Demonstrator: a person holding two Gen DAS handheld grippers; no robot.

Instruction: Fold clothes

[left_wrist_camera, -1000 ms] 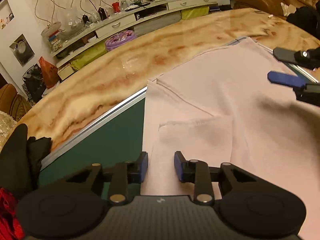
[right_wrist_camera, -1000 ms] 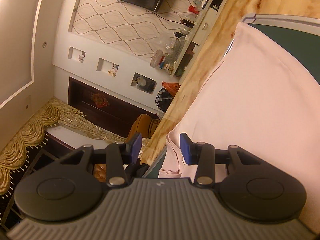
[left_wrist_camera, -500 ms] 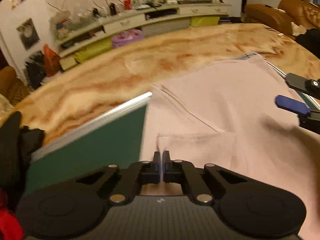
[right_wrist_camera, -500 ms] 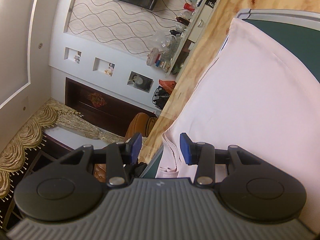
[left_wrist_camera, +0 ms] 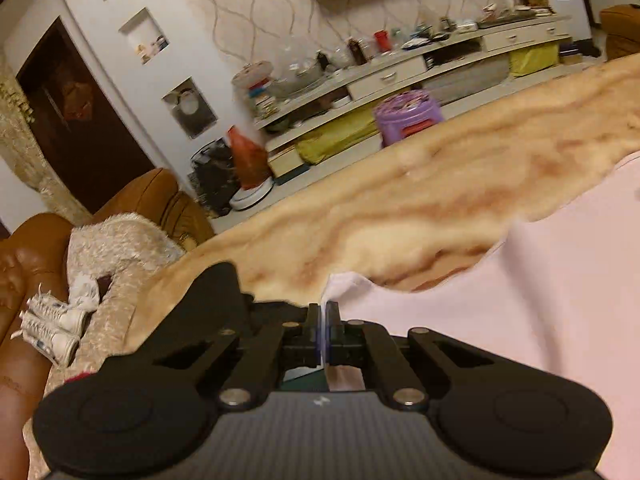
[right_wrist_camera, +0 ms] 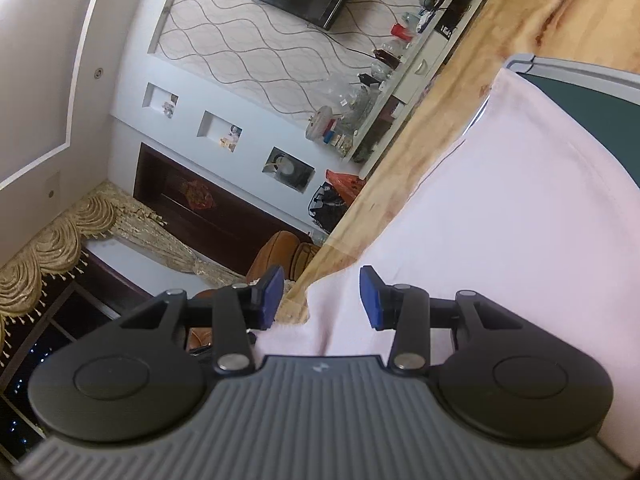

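Note:
A pale pink garment (left_wrist_camera: pixel 540 280) lies spread over a green mat on the marble table. My left gripper (left_wrist_camera: pixel 323 322) is shut on the garment's edge and holds that part lifted, so the cloth rises in a peak at the fingertips. In the right wrist view the same garment (right_wrist_camera: pixel 520 220) fills the right side. My right gripper (right_wrist_camera: pixel 322 296) is open, its blue pads (right_wrist_camera: pixel 370 298) on either side of a raised fold of the cloth without closing on it.
The marble table (left_wrist_camera: pixel 440 200) runs across behind the garment. The green mat (right_wrist_camera: pixel 592 96) with its metal rim shows at upper right. A brown sofa (left_wrist_camera: pixel 36 256) with shoes and a fluffy throw stands left. A TV shelf lines the far wall.
My left gripper closed on the garment's edge, then lifted it and tilted up toward the room. My right gripper stayed open and moved closer to the cloth, a fold now between its pads.

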